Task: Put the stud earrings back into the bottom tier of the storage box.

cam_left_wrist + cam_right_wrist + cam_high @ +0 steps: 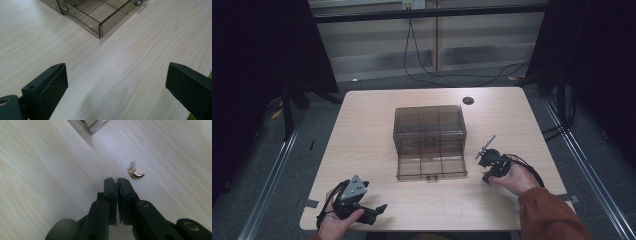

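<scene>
My right gripper (116, 180) is pressed together on something tiny and gold-coloured, a sliver of which peeks out between the tips; I cannot tell for sure what it is, though it may be a mate to the small gold crescent earring (136, 174) lying on the tabletop (50, 170) just beyond the tips at about one o'clock. My left gripper (116, 82) hangs with its jaws wide apart and nothing between them, near the tabletop's front edge at about seven o'clock in the high view. The smoky plastic drawer box (430, 131) sits mid-table, its bottom drawer (431, 166) pulled out toward me, its compartments bare as far as I can see. I judge the earring feather-light, hard and slick, apt to skitter or flip; I would pinch it across the thick middle of the crescent, squeezing gently, since the clear stopper end looks delicate.
</scene>
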The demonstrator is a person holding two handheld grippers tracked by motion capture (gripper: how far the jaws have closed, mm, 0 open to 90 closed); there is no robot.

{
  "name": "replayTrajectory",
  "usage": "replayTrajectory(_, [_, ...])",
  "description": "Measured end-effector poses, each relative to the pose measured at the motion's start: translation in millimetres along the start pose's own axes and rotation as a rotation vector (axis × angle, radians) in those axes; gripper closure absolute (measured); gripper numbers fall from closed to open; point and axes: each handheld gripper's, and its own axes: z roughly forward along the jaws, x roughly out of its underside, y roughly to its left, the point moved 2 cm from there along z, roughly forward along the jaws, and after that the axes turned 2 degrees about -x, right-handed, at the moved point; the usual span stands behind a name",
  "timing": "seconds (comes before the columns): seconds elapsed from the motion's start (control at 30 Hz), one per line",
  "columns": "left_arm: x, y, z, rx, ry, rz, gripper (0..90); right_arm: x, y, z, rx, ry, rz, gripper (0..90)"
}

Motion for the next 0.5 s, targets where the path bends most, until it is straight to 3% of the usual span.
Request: replayTrajectory(0.5, [-0.4, 1.5, 1.8, -0.003, 0.004, 0.004, 4.2, 0.7, -3.3, -6.1, -0.032, -0.032, -0.001, 86.2])
